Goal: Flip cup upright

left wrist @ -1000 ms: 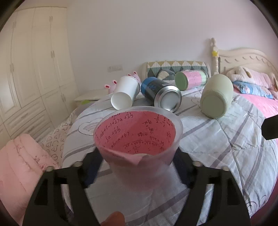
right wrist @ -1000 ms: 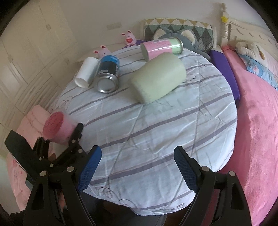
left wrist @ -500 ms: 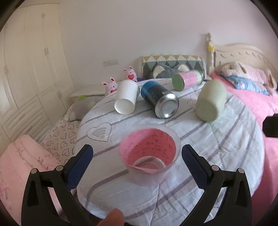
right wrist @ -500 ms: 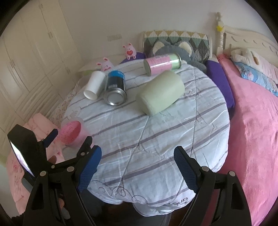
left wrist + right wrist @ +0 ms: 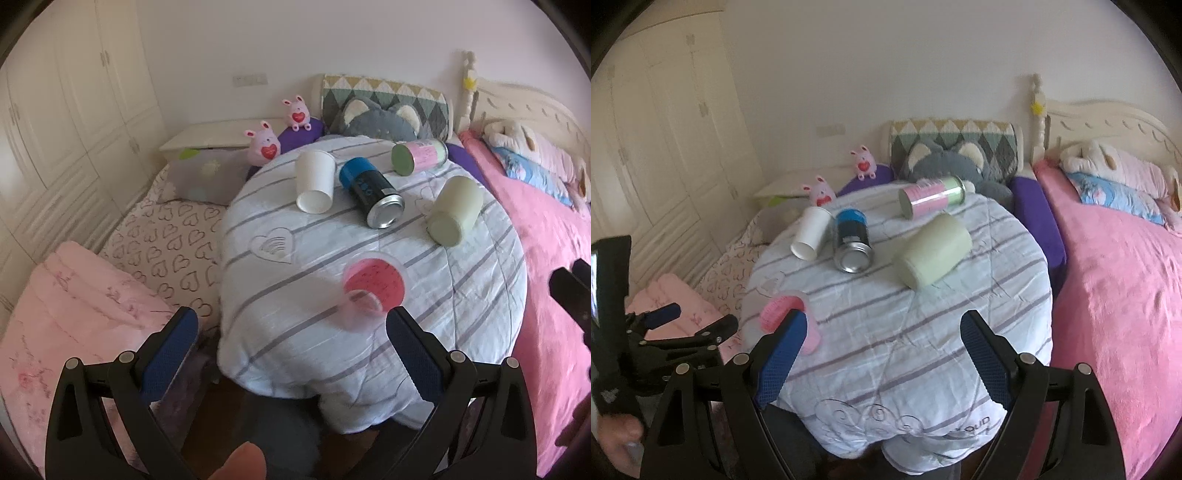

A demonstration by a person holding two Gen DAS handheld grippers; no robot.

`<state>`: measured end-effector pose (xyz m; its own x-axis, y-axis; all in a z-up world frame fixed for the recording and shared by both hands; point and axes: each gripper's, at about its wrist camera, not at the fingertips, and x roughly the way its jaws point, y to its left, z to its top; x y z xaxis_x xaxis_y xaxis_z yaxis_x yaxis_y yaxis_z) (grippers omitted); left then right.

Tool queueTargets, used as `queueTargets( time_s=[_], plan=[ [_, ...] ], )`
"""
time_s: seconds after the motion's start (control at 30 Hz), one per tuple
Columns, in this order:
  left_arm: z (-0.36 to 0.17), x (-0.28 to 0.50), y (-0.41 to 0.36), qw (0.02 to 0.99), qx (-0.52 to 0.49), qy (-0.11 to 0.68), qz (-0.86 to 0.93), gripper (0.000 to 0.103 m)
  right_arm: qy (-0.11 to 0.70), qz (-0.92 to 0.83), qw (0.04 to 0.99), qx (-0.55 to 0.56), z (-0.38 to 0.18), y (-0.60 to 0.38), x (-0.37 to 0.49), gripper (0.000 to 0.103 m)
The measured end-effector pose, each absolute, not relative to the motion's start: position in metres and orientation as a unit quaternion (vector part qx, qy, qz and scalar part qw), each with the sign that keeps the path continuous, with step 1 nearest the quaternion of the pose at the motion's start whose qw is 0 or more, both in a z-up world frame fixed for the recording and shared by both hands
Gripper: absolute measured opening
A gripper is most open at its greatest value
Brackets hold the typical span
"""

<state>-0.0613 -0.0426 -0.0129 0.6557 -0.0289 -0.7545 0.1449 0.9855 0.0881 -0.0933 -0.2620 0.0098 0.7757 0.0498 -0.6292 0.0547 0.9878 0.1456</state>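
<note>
- round table under a white cloth with grey-purple stripes (image 5: 280, 295), plus a heart patch on it (image 5: 274, 240)
- white paper cup (image 5: 314, 181) on its side at the far left, mouth facing near
- blue and black metal can (image 5: 371, 192) lying just right of it, pretty much touching
- pink and green tin (image 5: 419, 156) on its side at the far edge
- pale green cylinder tumbler (image 5: 454, 210) tipped over to the right
- two small pink bunny toys (image 5: 264, 142) behind the table, and a grey cat plush (image 5: 376, 118)
- pink bedspread (image 5: 1126, 280) on the right, folded pink blanket (image 5: 70, 306) near left, cream wardrobe doors (image 5: 55, 110) far left
</note>
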Motion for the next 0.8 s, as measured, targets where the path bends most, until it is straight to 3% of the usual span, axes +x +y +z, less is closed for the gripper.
queueTargets(
  time_s=[0.8],
  plan=[
    [0.021, -0.109, -0.023, 0.914, 0.081, 0.397, -0.016, 0.103, 0.329, 0.028, 0.943, 0.040, 0.024, -0.215, -0.105, 0.087]
  ],
)
